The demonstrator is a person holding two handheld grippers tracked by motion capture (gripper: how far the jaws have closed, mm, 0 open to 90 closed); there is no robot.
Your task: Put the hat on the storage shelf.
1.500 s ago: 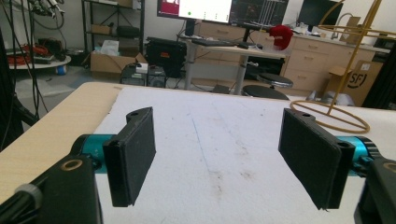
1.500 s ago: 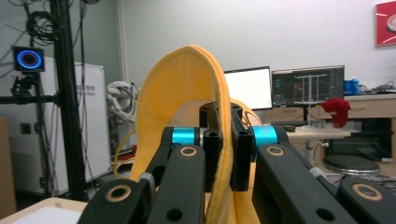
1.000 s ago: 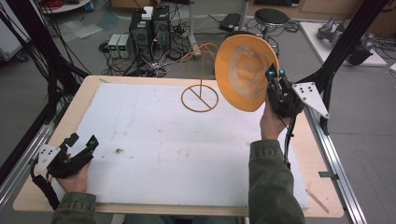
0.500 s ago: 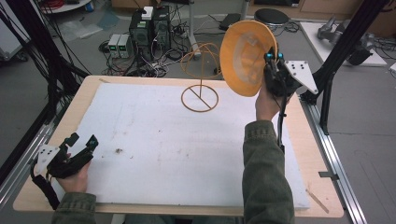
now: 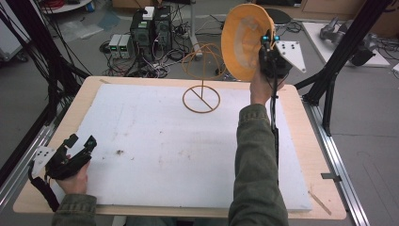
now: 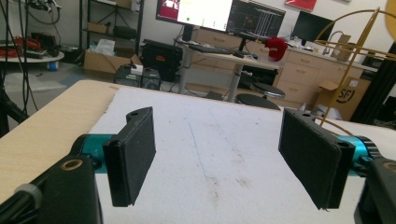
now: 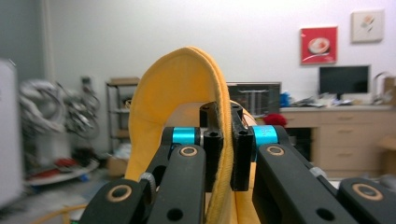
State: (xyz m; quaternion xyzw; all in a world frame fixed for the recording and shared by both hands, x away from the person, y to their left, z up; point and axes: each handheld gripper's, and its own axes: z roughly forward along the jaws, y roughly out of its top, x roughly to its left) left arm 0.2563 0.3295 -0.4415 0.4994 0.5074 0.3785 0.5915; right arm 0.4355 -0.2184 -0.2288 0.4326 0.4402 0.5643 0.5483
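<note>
Readable text around my bench

Looking along my left gripper's jaws, the one thing I can read is "SF" printed in black on a brown cardboard box (image 6: 346,96) standing by the cabinets beyond the table. The lit monitor (image 6: 201,10) behind it shows lines of writing, but too small for me to make out. From my right gripper's camera, the red picture (image 7: 319,45) on the far wall carries a round mark, too blurred to read.
</note>
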